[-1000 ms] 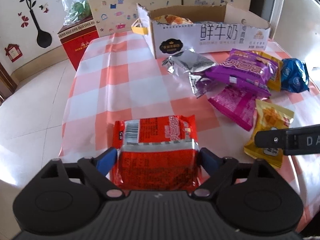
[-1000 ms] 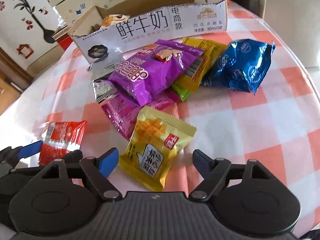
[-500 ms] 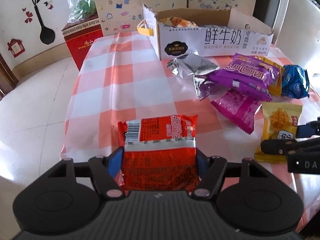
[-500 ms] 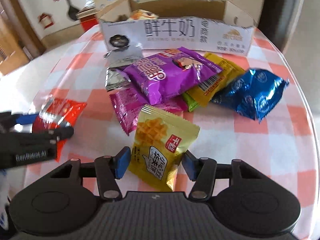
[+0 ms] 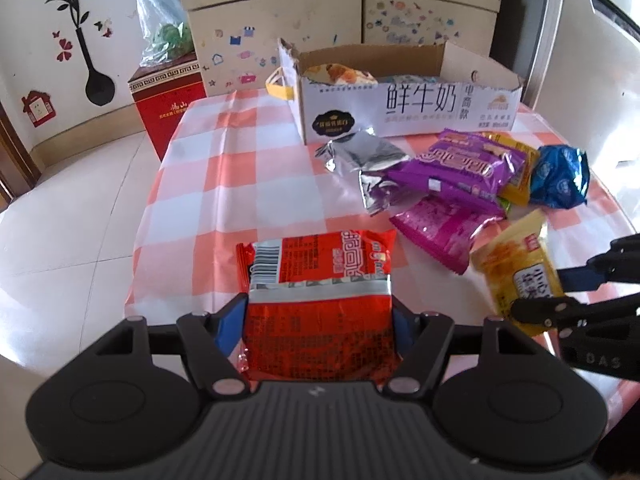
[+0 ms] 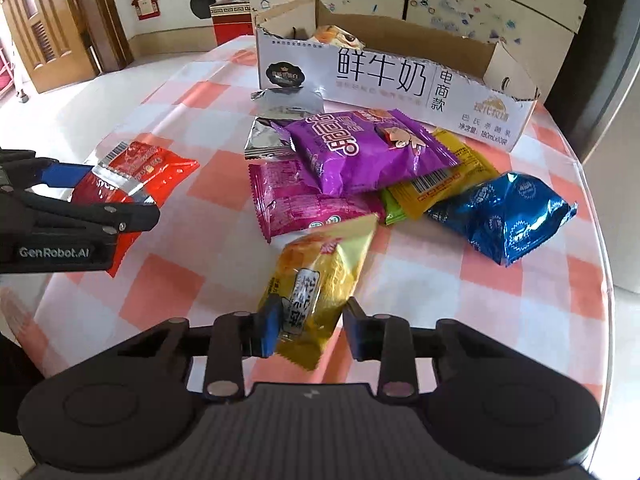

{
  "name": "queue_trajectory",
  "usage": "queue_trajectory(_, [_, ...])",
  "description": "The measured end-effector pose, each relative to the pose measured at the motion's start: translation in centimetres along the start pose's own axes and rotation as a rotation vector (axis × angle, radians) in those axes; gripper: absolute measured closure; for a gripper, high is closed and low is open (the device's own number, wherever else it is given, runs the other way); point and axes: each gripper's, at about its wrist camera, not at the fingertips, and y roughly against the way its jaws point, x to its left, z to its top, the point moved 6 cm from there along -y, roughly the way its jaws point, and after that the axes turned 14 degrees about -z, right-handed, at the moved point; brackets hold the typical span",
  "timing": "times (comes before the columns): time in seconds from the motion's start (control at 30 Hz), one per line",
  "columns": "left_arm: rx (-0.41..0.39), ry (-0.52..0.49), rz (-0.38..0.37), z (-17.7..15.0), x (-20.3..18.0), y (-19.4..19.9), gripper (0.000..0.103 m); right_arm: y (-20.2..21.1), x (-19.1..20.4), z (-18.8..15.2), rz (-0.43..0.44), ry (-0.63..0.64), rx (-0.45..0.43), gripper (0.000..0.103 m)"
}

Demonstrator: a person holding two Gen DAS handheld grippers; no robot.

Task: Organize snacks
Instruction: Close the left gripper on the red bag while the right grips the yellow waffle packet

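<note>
Both grippers are loaded. The left gripper (image 5: 318,320) is clamped across the width of a flat red foil snack packet (image 5: 320,280), blue pads bearing on both side edges; the packet's long axis runs straight out along the fingers, barcode end forward, over the near edge of the orange-and-white checked tablecloth (image 5: 224,184). The right gripper (image 6: 310,330) has just been closing and now pinches the lower end of a yellow crinkled snack packet (image 6: 316,280), squeezing it narrow; the packet is tipped up on edge, its top corner leaning toward the pile.

The deciding relation, in my judgement, is the open-topped white cardboard milk carton tray (image 5: 412,112) at the far side of the table. It lies ahead of both grippers with its long side facing them, and already has a wrapped pastry (image 5: 340,74) in its left end. The left gripper has bare cloth between it and the tray. The right gripper must pass over the loose pile: a silver foil packet (image 6: 276,136), a purple packet (image 6: 360,152), a magenta packet (image 6: 296,200) and a blue foil packet (image 6: 504,216).

Both grippers point steeply downward. They will likely need raising to clear the tray's front wall.
</note>
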Motion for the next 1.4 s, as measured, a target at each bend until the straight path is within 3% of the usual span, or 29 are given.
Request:
queue_trajectory(0.1, [-0.004,0.013,0.01,-0.1,0.2,0.2,0.033,-0.4,-0.7,-0.1,0.023,-0.053,0.025,0.06])
queue_trajectory(0.2, [-0.012,0.035,0.02,-0.2,0.8,0.5,0.033,-1.0,-2.4,-0.3,0.07,-0.204,0.094,0.053])
queue_trajectory(0.3, [-0.015,0.057,0.047,-0.2,1.7,0.6,0.033,-1.2,-3.6,-0.8,0.041,-0.27,0.122,0.052])
queue_trajectory(0.4, [-0.022,0.082,0.049,-0.1,2.1,0.7,0.033,-1.0,-3.5,-0.5,0.064,-0.303,0.114,0.041])
queue_trajectory(0.47, [-0.03,0.08,0.053,0.0,2.1,0.7,0.033,-1.0,-3.1,-0.2,0.077,-0.323,0.104,0.026])
queue_trajectory(0.57, [-0.032,0.085,0.059,0.1,2.3,0.8,0.033,-1.3,-1.9,0.5,0.075,-0.322,0.096,0.02])
queue_trajectory(0.7, [-0.022,0.077,0.068,-0.1,2.3,0.6,0.033,-2.5,-0.4,0.9,-0.016,-0.234,0.089,0.017])
queue_trajectory(0.8, [-0.019,0.079,0.064,-0.2,2.3,0.5,0.033,-2.4,0.6,0.8,-0.095,-0.129,0.051,0.028])
queue_trajectory(0.83, [-0.02,0.078,0.062,-0.2,2.2,0.5,0.033,-2.3,0.6,0.8,-0.111,-0.107,0.04,0.042])
queue_trajectory(0.87, [-0.022,0.077,0.061,-0.1,2.2,0.5,0.033,-2.2,0.6,0.8,-0.12,-0.09,0.028,0.046])
queue_trajectory(1.07, [-0.055,0.068,0.044,0.5,1.4,1.3,0.033,-1.3,0.0,0.5,-0.063,-0.069,0.031,0.049])
queue_trajectory(1.4, [-0.088,0.009,0.034,1.9,-0.7,2.2,0.033,2.8,-0.5,1.6,0.036,-0.001,-0.106,0.049])
